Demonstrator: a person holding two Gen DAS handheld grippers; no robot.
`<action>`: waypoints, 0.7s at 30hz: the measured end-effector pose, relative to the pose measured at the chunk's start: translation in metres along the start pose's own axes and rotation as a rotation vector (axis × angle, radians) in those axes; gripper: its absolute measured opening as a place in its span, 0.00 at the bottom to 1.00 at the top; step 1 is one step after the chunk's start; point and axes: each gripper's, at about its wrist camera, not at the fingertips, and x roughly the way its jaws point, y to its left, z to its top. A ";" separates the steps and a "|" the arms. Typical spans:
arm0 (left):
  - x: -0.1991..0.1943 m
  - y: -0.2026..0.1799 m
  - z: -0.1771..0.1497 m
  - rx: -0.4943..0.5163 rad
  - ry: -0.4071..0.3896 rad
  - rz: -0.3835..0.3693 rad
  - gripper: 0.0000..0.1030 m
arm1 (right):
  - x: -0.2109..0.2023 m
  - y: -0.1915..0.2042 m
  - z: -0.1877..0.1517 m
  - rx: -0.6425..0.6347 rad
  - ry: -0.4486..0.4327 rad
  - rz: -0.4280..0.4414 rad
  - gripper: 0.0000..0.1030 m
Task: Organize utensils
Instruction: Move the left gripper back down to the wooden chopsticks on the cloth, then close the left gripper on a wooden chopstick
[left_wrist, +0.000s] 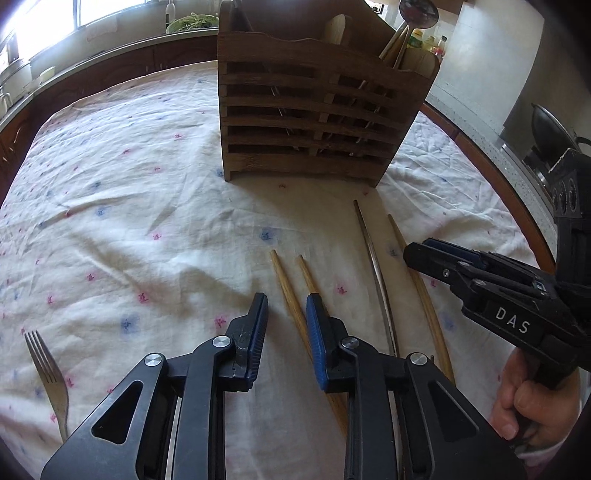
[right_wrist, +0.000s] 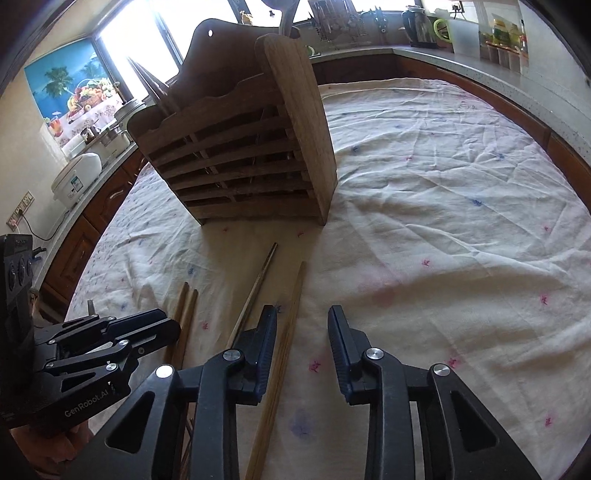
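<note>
Gripper (left_wrist: 286, 317) above tan wooden chopsticks (left_wrist: 291, 291)

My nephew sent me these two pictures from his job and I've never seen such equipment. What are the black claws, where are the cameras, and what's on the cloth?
No robot here: a person holds a handheld gripper in each hand, and each carries a camera looking along its jaws. One picture comes from the left gripper, the other from the right gripper; each also sees the other tool from the side. Both stand open and hold nothing. On the flowered tablecloth stands a slatted wooden utensil holder with a few utensils already in it. In front lie two short wooden chopsticks, a dark metal chopstick and a longer wooden chopstick. A fork lies off to the left.
</note>
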 end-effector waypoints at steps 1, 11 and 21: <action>0.001 0.000 0.002 0.009 0.002 0.003 0.19 | 0.003 0.002 0.003 -0.015 0.003 -0.013 0.28; 0.006 -0.016 0.004 0.112 0.003 0.076 0.18 | 0.018 0.030 0.007 -0.185 0.016 -0.147 0.27; 0.000 -0.008 0.003 0.087 0.003 0.057 0.05 | -0.002 0.015 0.009 -0.077 -0.007 -0.045 0.05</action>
